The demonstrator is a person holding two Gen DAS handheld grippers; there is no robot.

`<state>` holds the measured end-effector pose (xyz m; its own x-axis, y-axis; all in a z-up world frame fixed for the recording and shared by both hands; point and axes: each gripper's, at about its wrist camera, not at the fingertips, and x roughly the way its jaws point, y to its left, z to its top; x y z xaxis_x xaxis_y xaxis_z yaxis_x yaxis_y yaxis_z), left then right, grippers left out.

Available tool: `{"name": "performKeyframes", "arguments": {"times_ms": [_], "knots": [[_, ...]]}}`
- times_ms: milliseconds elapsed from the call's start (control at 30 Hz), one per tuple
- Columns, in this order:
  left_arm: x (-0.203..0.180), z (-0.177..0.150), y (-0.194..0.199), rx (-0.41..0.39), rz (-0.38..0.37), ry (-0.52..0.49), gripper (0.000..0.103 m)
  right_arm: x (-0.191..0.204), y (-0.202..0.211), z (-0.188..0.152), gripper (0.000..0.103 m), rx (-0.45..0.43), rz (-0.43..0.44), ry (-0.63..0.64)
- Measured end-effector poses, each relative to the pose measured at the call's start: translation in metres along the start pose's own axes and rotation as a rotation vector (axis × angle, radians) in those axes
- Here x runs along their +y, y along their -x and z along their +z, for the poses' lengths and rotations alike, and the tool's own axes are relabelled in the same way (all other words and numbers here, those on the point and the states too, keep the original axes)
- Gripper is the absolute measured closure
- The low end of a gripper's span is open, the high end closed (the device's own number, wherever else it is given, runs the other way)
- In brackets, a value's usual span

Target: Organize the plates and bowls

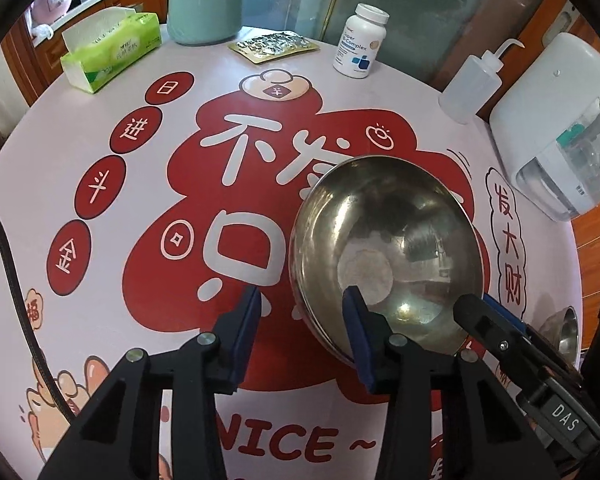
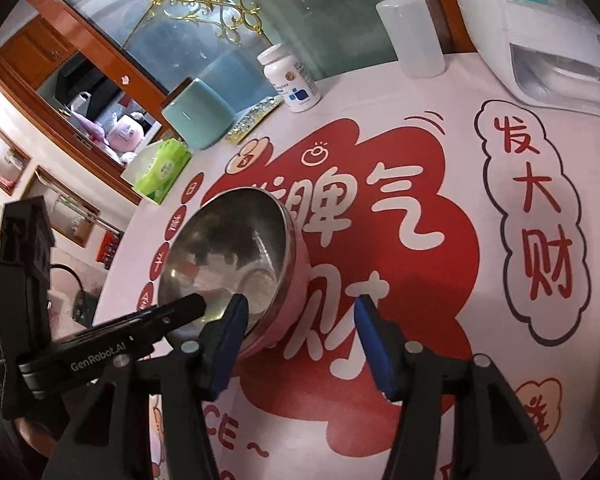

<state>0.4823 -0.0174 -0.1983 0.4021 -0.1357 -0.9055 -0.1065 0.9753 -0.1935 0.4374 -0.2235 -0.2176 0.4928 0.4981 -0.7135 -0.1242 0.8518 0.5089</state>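
Observation:
A steel bowl (image 1: 384, 248) with a pink outer wall (image 2: 296, 280) sits tilted on the printed round table (image 1: 140, 140), its mouth turned toward the cameras. My left gripper (image 1: 303, 300) is open and straddles the bowl's near left rim, one blue pad inside and one outside, neither touching. My right gripper (image 2: 301, 312) is open too, astride the opposite rim, its left pad over the inside and its right pad well off the pink wall. One of its fingers (image 1: 470, 310) shows in the left wrist view. A smaller steel bowl (image 1: 564, 332) peeks out at the right edge.
Along the table's far edge stand a green tissue pack (image 1: 112, 48), a teal canister (image 1: 204, 4), foil blister packs (image 1: 274, 46), a white pill bottle (image 1: 360, 40), a squeeze bottle (image 1: 470, 84) and a white appliance (image 1: 560, 128). A black cable (image 1: 16, 280) hangs at the left.

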Motion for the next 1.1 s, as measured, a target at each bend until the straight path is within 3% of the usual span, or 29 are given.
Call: {"name": "performKeyframes", "arguments": {"times_ms": [300, 500, 700, 1100], "knots": [[-0.005, -0.006, -0.001, -0.007, -0.027, -0.005, 0.08, 0.002, 0.003, -0.003, 0.062, -0.006, 0.012, -0.004], [-0.006, -0.008, 0.0, 0.012, -0.018, -0.017, 0.083, 0.011, 0.004, -0.005, 0.085, 0.011, 0.023, 0.037], [-0.008, -0.016, 0.001, 0.023, 0.024, -0.04, 0.086, 0.018, 0.007, -0.006, 0.09, 0.02, -0.004, 0.089], [-0.005, -0.044, 0.017, 0.056, -0.002, -0.021, 0.088, 0.026, 0.022, -0.023, 0.092, 0.054, -0.038, 0.141]]}}
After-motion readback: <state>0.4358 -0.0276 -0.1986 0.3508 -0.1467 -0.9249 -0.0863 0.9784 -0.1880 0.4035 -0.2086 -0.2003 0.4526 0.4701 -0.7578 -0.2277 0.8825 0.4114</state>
